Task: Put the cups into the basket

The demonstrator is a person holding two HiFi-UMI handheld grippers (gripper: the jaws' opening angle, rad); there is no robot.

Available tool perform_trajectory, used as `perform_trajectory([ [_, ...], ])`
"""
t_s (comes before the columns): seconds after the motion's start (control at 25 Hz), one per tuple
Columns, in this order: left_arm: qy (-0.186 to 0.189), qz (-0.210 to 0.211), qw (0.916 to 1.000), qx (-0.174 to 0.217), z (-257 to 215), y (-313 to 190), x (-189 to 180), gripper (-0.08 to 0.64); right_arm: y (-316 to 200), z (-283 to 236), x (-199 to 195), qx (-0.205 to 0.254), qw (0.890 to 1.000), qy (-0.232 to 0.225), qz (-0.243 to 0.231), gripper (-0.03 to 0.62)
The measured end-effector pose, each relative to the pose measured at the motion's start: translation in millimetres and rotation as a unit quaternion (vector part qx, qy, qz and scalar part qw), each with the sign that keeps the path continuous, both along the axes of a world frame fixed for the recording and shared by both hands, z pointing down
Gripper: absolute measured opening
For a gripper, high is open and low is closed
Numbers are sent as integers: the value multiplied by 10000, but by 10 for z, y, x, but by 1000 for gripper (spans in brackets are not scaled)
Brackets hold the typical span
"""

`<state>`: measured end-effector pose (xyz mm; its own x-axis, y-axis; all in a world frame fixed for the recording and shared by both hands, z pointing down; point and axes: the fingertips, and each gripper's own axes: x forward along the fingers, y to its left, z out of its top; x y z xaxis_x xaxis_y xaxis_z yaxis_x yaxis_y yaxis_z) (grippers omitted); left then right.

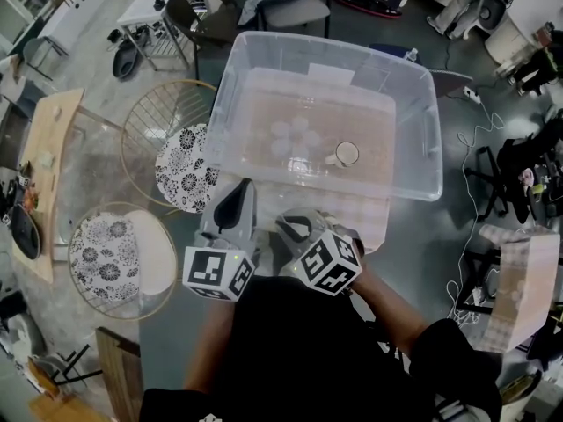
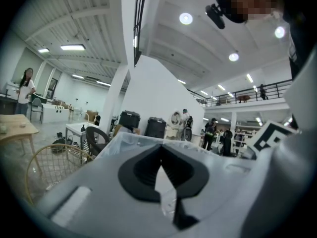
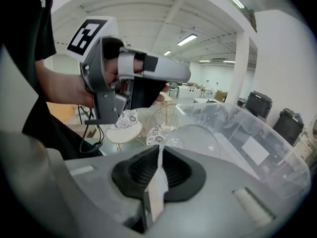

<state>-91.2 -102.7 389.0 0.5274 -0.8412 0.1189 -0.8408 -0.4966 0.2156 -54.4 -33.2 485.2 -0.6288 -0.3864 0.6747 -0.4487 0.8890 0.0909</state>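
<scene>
Pinched narrow, the right gripper [image 3: 160, 150] has its black ribbed pads closed on a thin pale strip. This appears to be the wall of a clear plastic cup [image 3: 194, 139], whose rounded body shows just past the fingertips. The cup hangs beyond the jaws, in front of the near corner of the large clear plastic bin [image 1: 422, 161]. The bin stands on a table under a pink checked cloth [image 1: 374, 224]. From the head view the gripper's tips lie close to the bin's near wall, though whether the cup is over the rim cannot be told. Inside the bin a cluster of clear cups [image 1: 290, 136] rests on the floor, and a single upright cup with a darker rim [image 1: 347, 154] stands just to their right.

Both forearms reach forward from black sleeves at the bottom of the head view. The right gripper tilts down toward the bin. The left gripper [image 2: 159, 148] is held about level just beside it, aimed across the bin's rim. Its pads meet at the tips with nothing seen between them.

The held cup is almost invisible from above because it is transparent. The marker cubes cover most of both hands, and the bin's far end is cut off in the right gripper view.
</scene>
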Motion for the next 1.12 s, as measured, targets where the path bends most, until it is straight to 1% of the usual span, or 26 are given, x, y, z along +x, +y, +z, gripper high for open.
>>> perform_trajectory([
  [0.12, 26, 45, 10000, 42, -34, -14, 26, 6, -102, -174, 21, 138, 9997, -155, 115, 23],
  [0.28, 78, 91, 9999, 62, -72, -38, 49, 6, -188, -378, 31, 179, 9989, -365, 240, 26],
  [0.44, 70, 92, 9999, 119, -126, -60, 22, 5, -234, -651, -13, 452, 9975, -488, 233, 26],
  [0.56, 92, 83, 9998, 126, -136, -83, -5, 5, -379, -806, 10, 628, 9959, -555, 347, 25],
  [0.72, 88, 117, 9998, 129, -142, -116, -12, 6, -627, -907, 91, 826, 9940, -502, 518, 25],
  [0.84, 62, 155, 9998, 120, -138, -148, -12, 5, -807, -939, 136, 895, 9931, -440, 616, 25],
  [0.96, -33, 191, 9997, 130, -125, -197, -10, 5, -974, -899, 164, 892, 9932, -348, 660, 25],
  [1.12, -3, 217, 9997, 85, -97, -277, -17, 6, -1201, -782, 217, 786, 9927, -311, 856, 25],
])
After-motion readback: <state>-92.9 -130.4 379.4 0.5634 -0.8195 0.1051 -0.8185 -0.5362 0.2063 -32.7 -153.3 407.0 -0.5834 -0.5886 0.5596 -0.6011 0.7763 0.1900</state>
